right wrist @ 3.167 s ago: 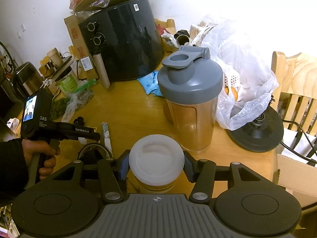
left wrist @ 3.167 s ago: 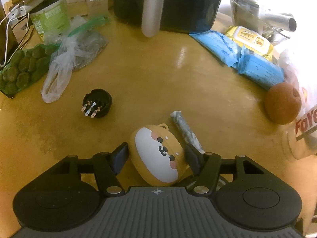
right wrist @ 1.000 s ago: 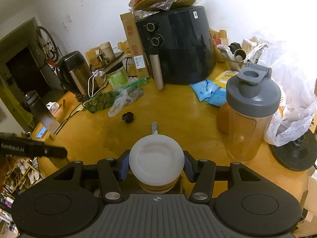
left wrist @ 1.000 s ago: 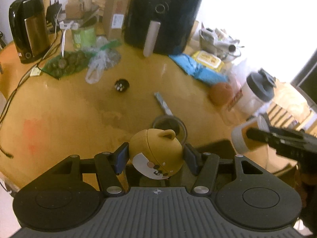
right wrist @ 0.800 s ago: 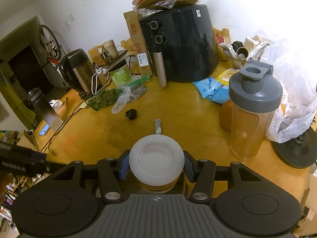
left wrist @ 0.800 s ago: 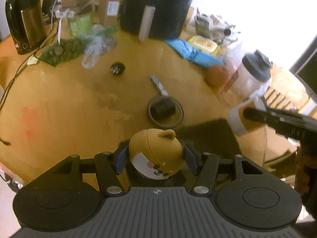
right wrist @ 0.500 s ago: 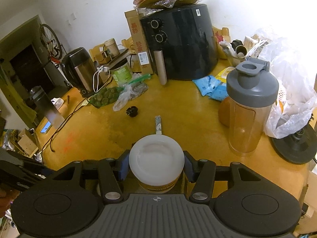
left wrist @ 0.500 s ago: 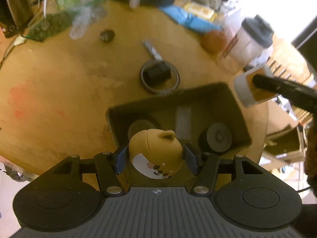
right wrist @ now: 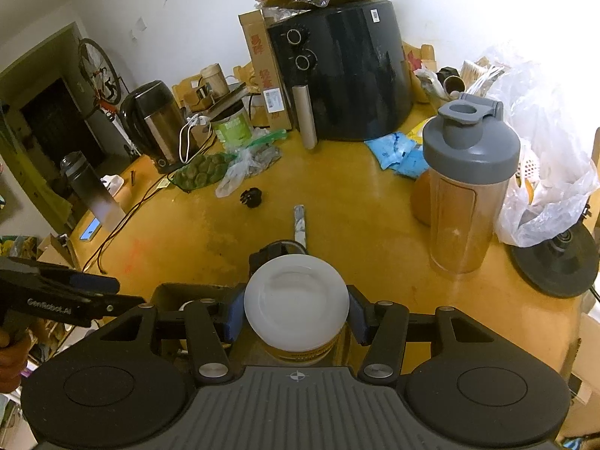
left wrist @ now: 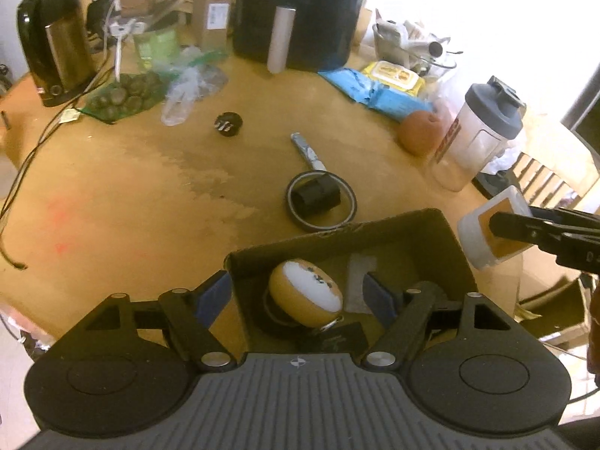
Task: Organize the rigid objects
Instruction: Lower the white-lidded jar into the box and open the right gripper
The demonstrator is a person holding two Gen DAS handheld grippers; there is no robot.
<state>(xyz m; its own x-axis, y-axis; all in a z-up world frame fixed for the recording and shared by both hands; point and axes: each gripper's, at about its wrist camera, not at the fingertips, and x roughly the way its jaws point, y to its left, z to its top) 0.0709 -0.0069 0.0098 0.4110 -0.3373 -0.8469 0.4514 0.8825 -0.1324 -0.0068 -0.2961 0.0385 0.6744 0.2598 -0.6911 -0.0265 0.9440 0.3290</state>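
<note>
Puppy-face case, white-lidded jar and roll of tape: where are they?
puppy-face case [left wrist: 305,292], left wrist view, on its white face, lying in the cardboard box.
white-lidded jar [right wrist: 296,298], right wrist view, middle of its lid.
roll of tape [left wrist: 347,187], left wrist view, on its rim.

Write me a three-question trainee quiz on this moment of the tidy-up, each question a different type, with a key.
1. True or false: the dog-face case lies inside the cardboard box, clear of the left gripper pads.
2. Multiple choice: the right gripper is shut on A) the shaker bottle, B) the white-lidded jar, C) the tape roll.
3. Fill in: on the table, the small black block sits inside the ring of the ____.

Key
1. True; the jaws have just been opening and the case lies loose between them.
2. B.
3. Tape roll.
</note>
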